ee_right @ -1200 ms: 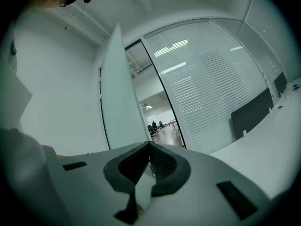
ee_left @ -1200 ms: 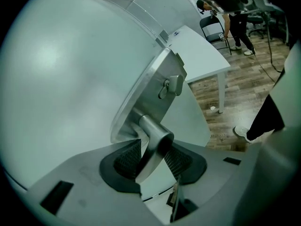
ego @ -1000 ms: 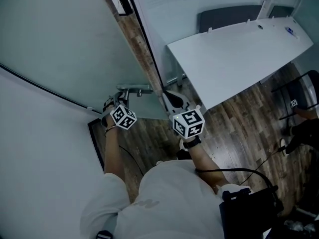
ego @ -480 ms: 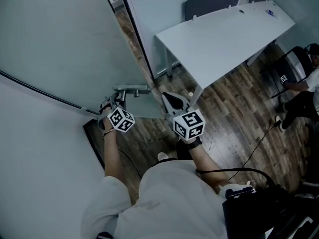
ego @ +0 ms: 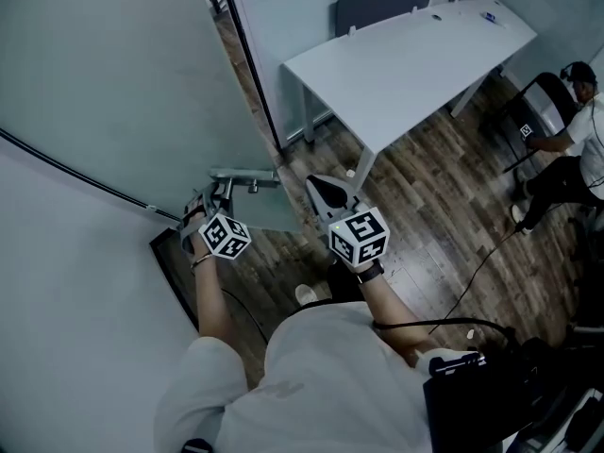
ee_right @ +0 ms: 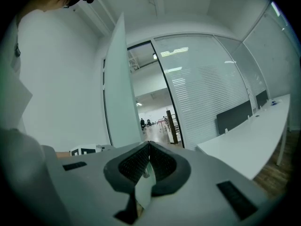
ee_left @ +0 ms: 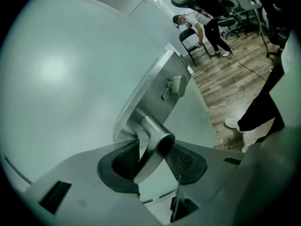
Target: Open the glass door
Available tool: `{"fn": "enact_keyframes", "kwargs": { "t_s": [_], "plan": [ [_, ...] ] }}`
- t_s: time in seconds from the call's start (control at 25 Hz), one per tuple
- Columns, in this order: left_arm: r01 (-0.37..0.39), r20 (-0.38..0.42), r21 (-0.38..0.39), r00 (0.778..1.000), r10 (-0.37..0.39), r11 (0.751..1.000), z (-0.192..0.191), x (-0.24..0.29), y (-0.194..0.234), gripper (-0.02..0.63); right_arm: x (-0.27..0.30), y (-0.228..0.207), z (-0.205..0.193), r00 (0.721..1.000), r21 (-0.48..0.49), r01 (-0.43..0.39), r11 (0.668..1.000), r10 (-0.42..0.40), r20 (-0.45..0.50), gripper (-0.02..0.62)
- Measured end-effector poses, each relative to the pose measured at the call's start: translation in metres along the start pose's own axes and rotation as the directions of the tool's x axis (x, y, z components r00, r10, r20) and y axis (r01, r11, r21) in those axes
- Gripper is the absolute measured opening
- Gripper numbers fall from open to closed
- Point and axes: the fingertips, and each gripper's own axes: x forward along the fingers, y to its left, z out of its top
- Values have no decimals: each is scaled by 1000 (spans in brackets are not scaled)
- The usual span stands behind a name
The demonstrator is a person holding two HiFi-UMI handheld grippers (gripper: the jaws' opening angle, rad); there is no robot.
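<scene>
In the head view the frosted glass door (ego: pixel 113 83) is filling the side from nine to eleven o'clock, and it is already standing away from its frame, so I am judging the opening as begun but not finished. The left tongs (ego: pixel 211 202) are reaching toward eleven o'clock and are gripping the lever handle (ee_left: pixel 154 142): in the left gripper view both ribbed pads are pressing on the metal bar, which is coming out from the metal plate (ee_left: pixel 157 91) fixed on the glass. Just toward one o'clock from the handle, the edge of the door is leaving a narrow strip of wooden floor (ego: pixel 229 28) visible at twelve o'clock. The right gripper view is showing the same edge upright with the doorway (ee_right: pixel 150 112) open behind it and a corridor beyond. The right tongs (ego: pixel 326 189) are hanging beside the door edge, pressed together and holding nothing, so they are taking no part now. Farther toward two o'clock a white surface (ego: pixel 406 74) is standing well apart, and a person (ego: pixel 578 149) is sitting at three o'clock. What is remaining, in my judgement, is to swing the door wider, until a person can pass through.
</scene>
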Motion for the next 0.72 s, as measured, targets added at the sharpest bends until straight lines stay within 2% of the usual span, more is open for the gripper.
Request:
{"fn": "enact_keyframes", "kwargs": {
  "t_s": [0.24, 0.48, 0.72],
  "plan": [
    [2, -74, -28, 997, -4, 1000, -10, -25, -20, 152, -5, 10, 13, 995, -22, -97, 995, 98, 20, 2],
    [-3, -166, -78, 986, -10, 997, -22, -35, -31, 172, -2, 16, 28, 976, -45, -218, 975, 219, 11, 2],
    [-21, -142, -85, 990, 9, 996, -26, -38, -25, 172, 3, 25, 22, 959, -47, -283, 958, 283, -7, 3]
  ]
}}
